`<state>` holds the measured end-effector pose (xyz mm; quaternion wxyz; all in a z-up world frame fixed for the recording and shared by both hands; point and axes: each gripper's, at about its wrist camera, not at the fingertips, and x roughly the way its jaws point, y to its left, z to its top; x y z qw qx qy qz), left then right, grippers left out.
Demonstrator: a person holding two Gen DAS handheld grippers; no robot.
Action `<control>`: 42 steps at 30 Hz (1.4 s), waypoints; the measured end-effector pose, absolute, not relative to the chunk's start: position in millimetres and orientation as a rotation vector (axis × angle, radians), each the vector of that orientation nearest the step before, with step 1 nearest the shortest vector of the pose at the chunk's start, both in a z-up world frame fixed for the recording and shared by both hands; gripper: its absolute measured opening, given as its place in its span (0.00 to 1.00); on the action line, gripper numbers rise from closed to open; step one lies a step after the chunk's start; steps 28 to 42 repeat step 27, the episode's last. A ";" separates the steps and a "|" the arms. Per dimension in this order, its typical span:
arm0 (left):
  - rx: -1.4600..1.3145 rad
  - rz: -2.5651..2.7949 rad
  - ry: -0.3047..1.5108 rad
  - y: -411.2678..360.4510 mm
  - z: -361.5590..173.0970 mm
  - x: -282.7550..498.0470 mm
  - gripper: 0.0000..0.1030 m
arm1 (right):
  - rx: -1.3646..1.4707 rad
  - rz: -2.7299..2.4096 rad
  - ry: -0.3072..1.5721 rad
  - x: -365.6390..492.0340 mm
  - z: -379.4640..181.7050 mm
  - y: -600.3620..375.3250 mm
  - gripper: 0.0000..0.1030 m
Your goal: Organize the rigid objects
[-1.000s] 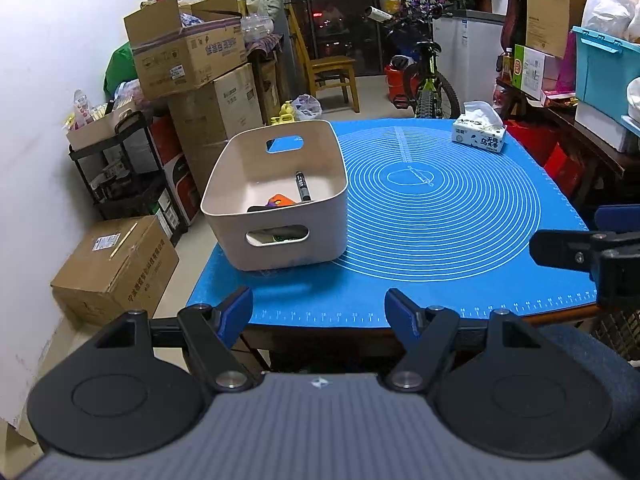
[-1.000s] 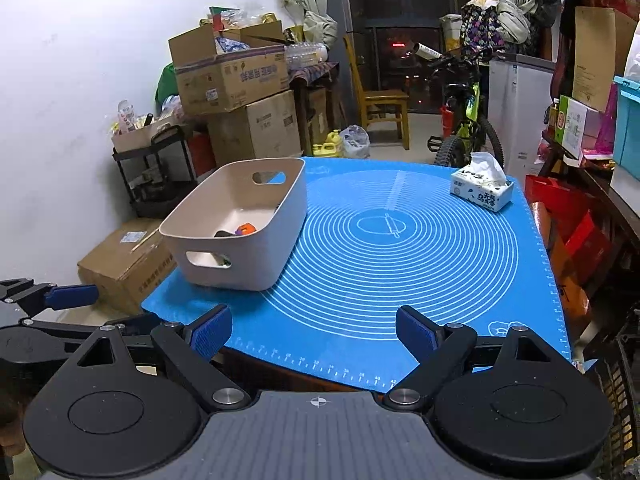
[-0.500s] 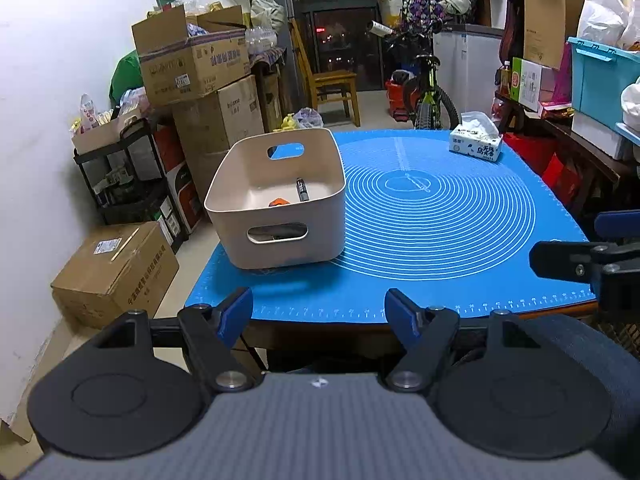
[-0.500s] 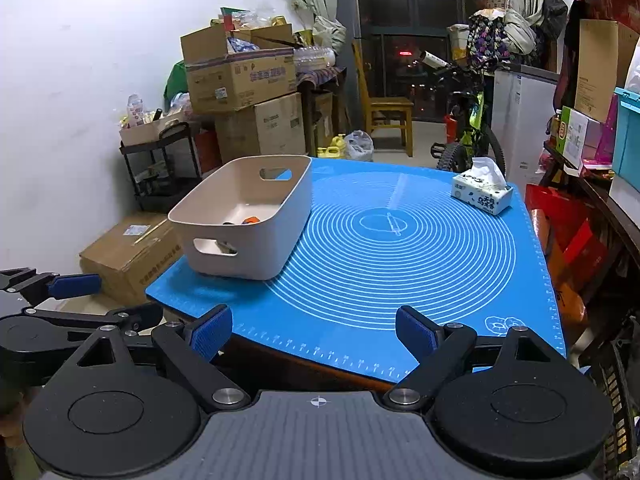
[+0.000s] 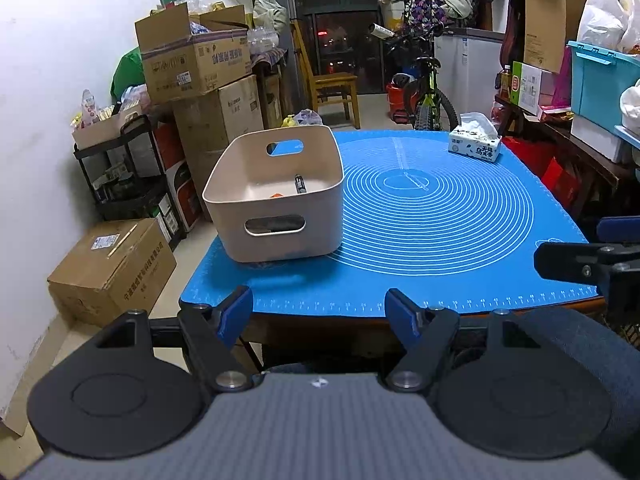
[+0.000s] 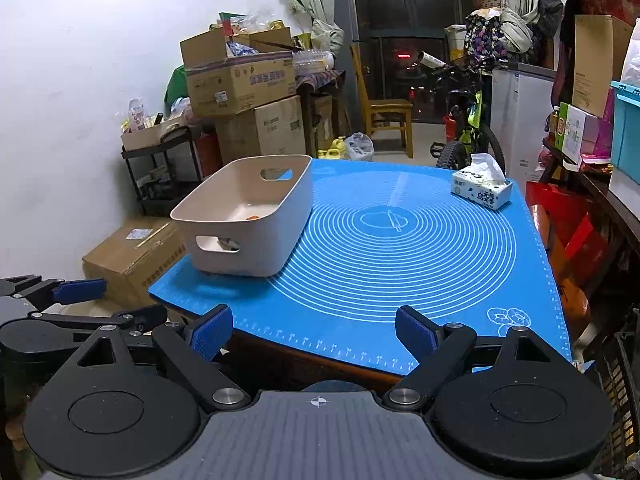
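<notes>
Both grippers (image 5: 319,312) (image 6: 314,332) drawn back, bin (image 5: 276,196) ahead-left, well apart

Beige bin (image 5: 276,196) holds black marker (image 5: 300,185), orange item (image 5: 276,195).

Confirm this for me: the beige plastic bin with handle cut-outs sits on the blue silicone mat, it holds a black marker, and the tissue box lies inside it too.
Not quite. The tissue box is not in the beige plastic bin; it stands on the blue silicone mat at the far right corner, well apart from the bin. The left wrist view shows this, with the black marker inside the bin.
</notes>
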<state>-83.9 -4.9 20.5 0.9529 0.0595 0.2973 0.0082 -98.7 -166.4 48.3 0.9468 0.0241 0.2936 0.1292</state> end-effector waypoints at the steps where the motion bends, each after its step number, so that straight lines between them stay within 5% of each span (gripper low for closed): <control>1: 0.121 0.017 0.603 -4.6 20.2 -84.2 0.71 | 0.049 0.263 0.599 -98.5 47.6 -165.9 0.87; 42: 0.115 0.014 0.608 -3.3 14.3 -85.1 0.71 | 0.045 0.264 0.608 -97.6 39.4 -161.8 0.87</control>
